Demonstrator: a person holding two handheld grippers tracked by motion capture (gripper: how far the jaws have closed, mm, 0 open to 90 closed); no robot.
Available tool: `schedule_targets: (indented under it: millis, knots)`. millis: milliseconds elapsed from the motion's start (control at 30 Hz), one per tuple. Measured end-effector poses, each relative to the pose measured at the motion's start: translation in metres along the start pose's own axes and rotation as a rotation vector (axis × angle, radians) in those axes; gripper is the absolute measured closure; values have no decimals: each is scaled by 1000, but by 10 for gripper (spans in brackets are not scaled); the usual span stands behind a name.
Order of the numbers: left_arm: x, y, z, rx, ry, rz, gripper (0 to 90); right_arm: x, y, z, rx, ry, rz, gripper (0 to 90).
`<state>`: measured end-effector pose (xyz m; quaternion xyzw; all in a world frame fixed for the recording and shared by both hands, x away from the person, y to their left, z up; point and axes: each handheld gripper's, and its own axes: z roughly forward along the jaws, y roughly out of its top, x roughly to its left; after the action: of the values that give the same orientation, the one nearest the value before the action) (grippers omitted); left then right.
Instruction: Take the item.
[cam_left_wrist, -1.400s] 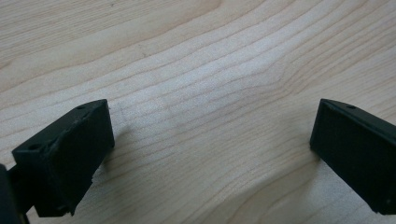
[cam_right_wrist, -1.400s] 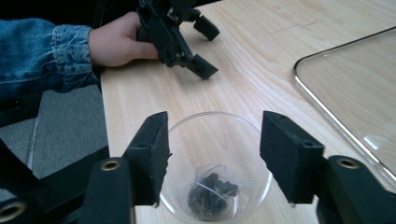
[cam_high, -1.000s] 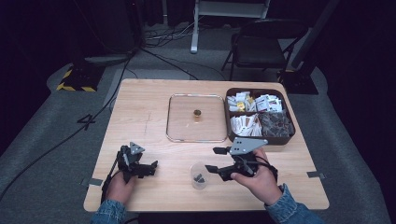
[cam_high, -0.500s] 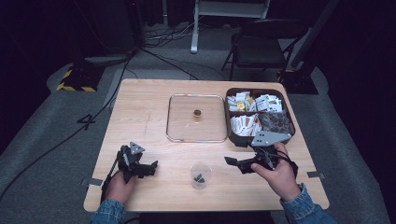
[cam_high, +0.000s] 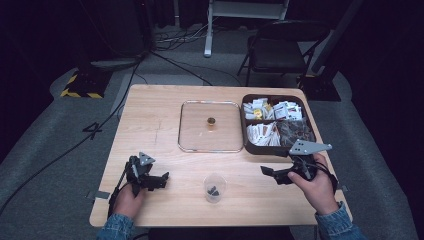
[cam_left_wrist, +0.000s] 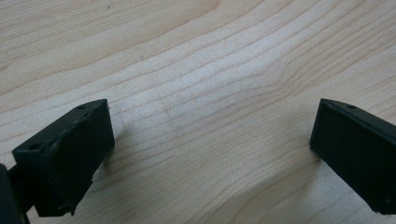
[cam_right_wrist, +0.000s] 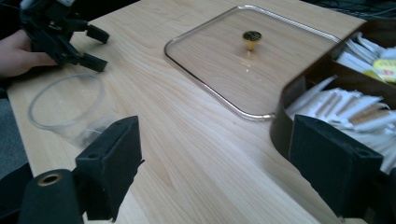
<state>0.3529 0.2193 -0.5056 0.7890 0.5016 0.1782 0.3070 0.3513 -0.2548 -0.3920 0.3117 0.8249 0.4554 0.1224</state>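
**benchguy:** Dark room, pale wood table (cam_high: 150, 115). Right gripper (cam_high: 278, 175) sat with its jaws wide and nothing between them, and the clear cup (cam_high: 214, 188) stood off to its left, apart from it, with something small and dark already inside. So I'd guess one item was in. The lid (cam_high: 210, 126) was lying flat, off the brown box (cam_high: 246, 131) of packets, which sat just ahead of that gripper.

**tabletop_tom:** Left gripper (cam_high: 159, 180) was spread wide too, resting low over bare wood. The right gripper view showed the cup rim (cam_right_wrist: 65, 100) and the lid's brass knob (cam_right_wrist: 251, 36) up close; what the dark bit was, I couldn't tell.
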Motion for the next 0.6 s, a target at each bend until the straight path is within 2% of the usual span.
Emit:
schedule_targets:
  millis: [333,600]
  knots:
    - [0,0,0,0,-1,0,1,-29,-46,7,26,-32,76,187]
    - [1,0,0,-1,-4,9,0,-38,-81,20,79,-72,104,182]
